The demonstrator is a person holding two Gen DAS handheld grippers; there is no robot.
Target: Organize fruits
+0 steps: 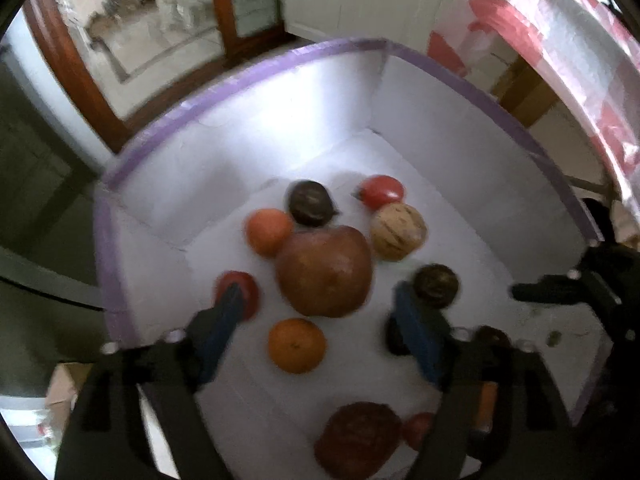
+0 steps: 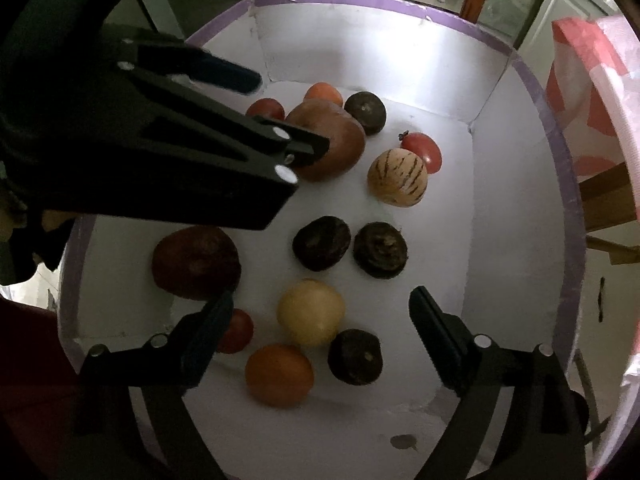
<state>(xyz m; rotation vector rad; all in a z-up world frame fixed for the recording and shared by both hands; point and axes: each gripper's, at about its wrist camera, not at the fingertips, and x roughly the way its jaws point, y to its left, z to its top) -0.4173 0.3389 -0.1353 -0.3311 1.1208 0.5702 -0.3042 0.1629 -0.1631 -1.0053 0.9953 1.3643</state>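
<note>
Both grippers hang over a white box with a purple rim [image 2: 570, 200], where the fruits lie loose on the floor.

In the left wrist view, the left gripper [image 1: 320, 300] has its jaws spread wide. Between them sit a big reddish-brown apple [image 1: 324, 272] at 12 o'clock and an orange [image 1: 296, 345] just below it. The left finger covers part of a red tomato [image 1: 244, 290]; the right finger stands before a dark round fruit [image 1: 436, 284]. Farther away lie a second orange [image 1: 268, 231], one more dark fruit [image 1: 310, 202], a striped pale melon [image 1: 398, 232] and a tomato [image 1: 382, 191] with its stem to 9 o'clock.

The right gripper [image 2: 322, 302] is spread open too. A pale yellow fruit [image 2: 311, 312] lies between its fingers, with an orange fruit [image 2: 279, 375] and a dark fruit [image 2: 355, 356] toward 6 o'clock. Two dark fruits [image 2: 322, 243] lie side by side at 12 o'clock — only this view shows them clearly.

The striped melon has its long axis from about 10 to 4 o'clock in the right wrist view. There the left gripper's black body crosses from 9 o'clock and hides part of the big apple.
</note>
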